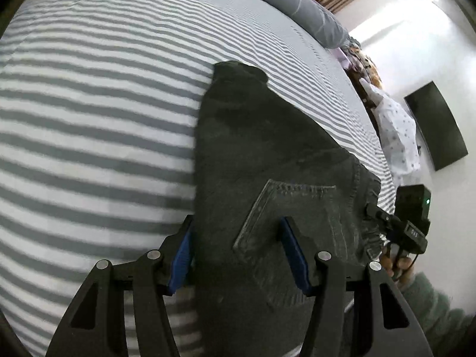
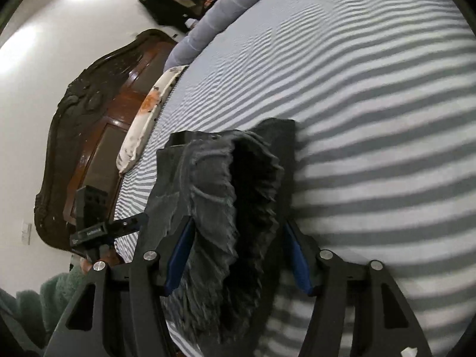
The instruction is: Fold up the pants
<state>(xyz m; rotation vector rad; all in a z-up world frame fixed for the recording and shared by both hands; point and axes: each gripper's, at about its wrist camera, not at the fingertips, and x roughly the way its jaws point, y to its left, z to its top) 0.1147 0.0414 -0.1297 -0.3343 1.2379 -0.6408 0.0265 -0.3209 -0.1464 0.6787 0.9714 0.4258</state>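
Note:
Dark grey jeans (image 1: 261, 154) lie on a bed with a grey-and-white striped sheet (image 1: 89, 104). In the left wrist view my left gripper (image 1: 238, 253) is open, its blue pads (image 1: 181, 255) on either side of the waist end, near a back pocket (image 1: 285, 223). The legs run away from me. In the right wrist view my right gripper (image 2: 238, 255) is open around the bunched waistband (image 2: 232, 196), whose dark inside shows. The other gripper shows at each view's edge, on the right of the left wrist view (image 1: 410, 223) and on the left of the right wrist view (image 2: 95, 226).
A grey pillow or rolled duvet (image 1: 297, 3) lies along the far side of the bed. A carved dark wooden headboard (image 2: 89, 136) and a flowered pillow (image 2: 148, 110) stand at the bed's end. White walls, a dark wall panel (image 1: 434, 125) and piled clothes (image 1: 395, 131) lie beyond the bed.

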